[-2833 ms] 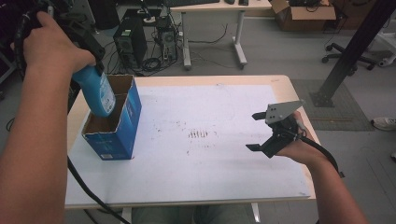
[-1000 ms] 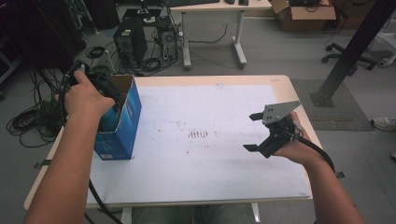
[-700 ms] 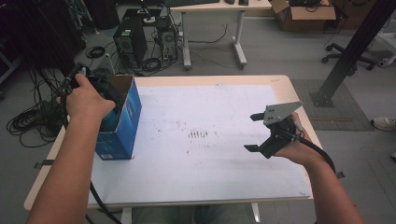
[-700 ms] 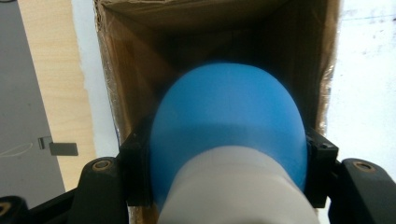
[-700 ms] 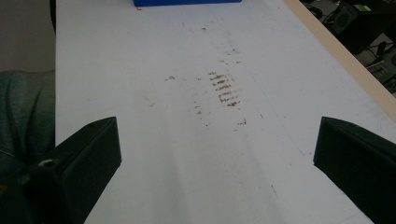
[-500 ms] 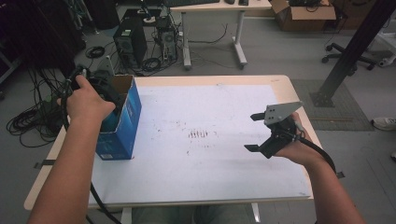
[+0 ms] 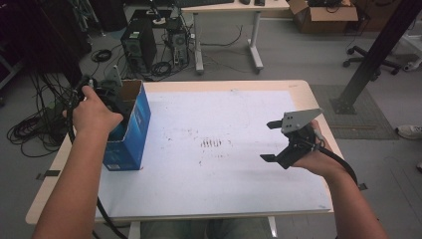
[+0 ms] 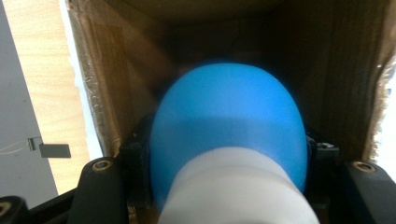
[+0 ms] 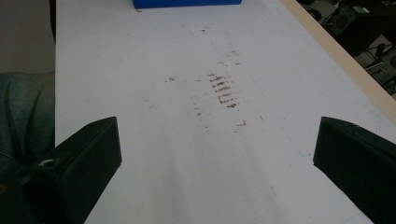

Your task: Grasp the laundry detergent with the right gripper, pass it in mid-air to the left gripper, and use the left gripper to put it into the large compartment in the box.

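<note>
Left gripper view | left tongs grasp blue bottle in box | right tongs released

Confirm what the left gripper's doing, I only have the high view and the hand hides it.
Observer: The left gripper is shut on a blue bottle with a white band at its near end.
Operator: Where's the bottle?
Observer: Down inside the blue box, brown cardboard walls on both sides of it.
Operator: Right one holding anything?
Observer: No. The right gripper has its jaws wide apart over the bare white table, with brown smudges ahead of it.
</note>
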Available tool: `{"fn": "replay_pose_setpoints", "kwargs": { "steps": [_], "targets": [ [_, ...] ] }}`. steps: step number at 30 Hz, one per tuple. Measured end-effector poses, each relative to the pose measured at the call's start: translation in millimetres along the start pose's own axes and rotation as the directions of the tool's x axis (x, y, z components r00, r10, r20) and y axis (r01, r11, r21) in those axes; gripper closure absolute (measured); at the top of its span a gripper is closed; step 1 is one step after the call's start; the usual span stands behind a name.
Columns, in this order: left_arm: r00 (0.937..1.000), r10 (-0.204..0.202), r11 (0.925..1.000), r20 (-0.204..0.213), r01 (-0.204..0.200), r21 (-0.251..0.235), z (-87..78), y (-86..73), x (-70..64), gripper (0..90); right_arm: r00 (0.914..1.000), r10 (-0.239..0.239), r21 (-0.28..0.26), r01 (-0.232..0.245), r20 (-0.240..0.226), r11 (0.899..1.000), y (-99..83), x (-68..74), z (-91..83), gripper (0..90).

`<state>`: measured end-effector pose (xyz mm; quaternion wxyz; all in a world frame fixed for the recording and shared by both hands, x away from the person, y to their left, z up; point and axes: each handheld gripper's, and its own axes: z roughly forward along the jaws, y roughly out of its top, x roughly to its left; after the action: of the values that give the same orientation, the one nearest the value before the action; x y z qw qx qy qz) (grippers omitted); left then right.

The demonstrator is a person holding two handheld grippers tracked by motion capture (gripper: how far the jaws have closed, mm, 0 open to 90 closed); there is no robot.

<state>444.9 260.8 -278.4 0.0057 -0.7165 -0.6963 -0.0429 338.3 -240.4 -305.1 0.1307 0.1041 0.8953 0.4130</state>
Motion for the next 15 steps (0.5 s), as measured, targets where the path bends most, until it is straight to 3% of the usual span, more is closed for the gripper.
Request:
{"fn": "replay_pose_setpoints", "kwargs": {
  "steps": [15],
  "targets": [
    [1.0000,0.005,0.9998,0.004,-0.005,-0.017,4.9,-1.1,1.5,37.5,1.0000,0.001,0.000,-0.001,0.000,1.000,0.9,-0.4,1.6,0.8]
  ]
}}
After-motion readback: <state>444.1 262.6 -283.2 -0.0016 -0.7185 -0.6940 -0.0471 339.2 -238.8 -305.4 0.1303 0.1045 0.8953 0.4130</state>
